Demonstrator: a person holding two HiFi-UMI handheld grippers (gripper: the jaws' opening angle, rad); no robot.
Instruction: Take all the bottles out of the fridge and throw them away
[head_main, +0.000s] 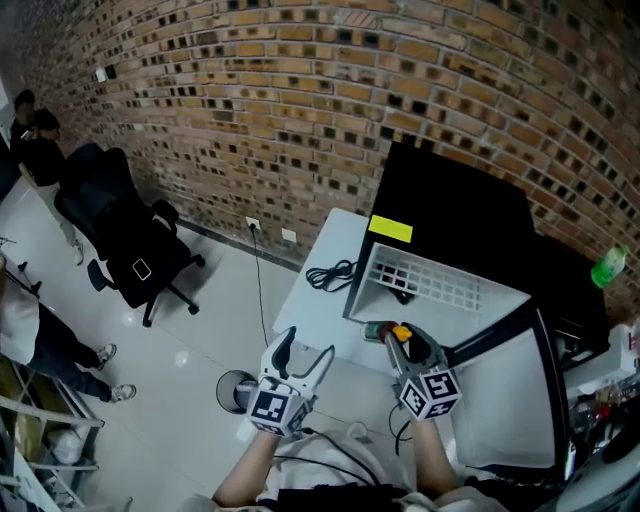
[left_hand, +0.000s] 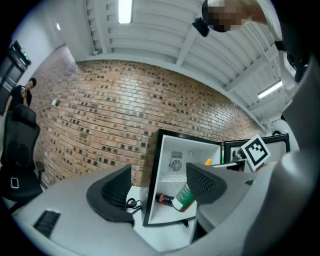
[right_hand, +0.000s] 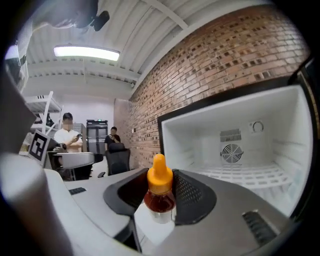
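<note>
**A:** Where does everything stand, from the big things down?

**B:** The black mini fridge (head_main: 460, 205) is open on the white table (head_main: 315, 300), at about one o'clock from the grippers. What looks like a round grey bin (head_main: 232, 388) is on the floor, at eight o'clock from the left gripper (head_main: 305, 355). That gripper's jaws are spread, with nothing between them. The right gripper (head_main: 400, 345) is clenched on a small bottle (right_hand: 159, 195) of amber liquid with an orange cap, held just outside the fridge opening.

**A:** What could go wrong?

**B:** I think the pads hold only the narrow upper part, so a quick swing toward the bin may let it slip. Also a green bottle (left_hand: 185, 198) and a dark bottle (left_hand: 165, 199) lie on the fridge floor, touching, so pulling one may roll the other.

**A:** Any writing?

**B:** The dark one has a red label, too small to read. The yellow sticker (head_main: 391, 229) on the fridge top shows no words I can read.
</note>
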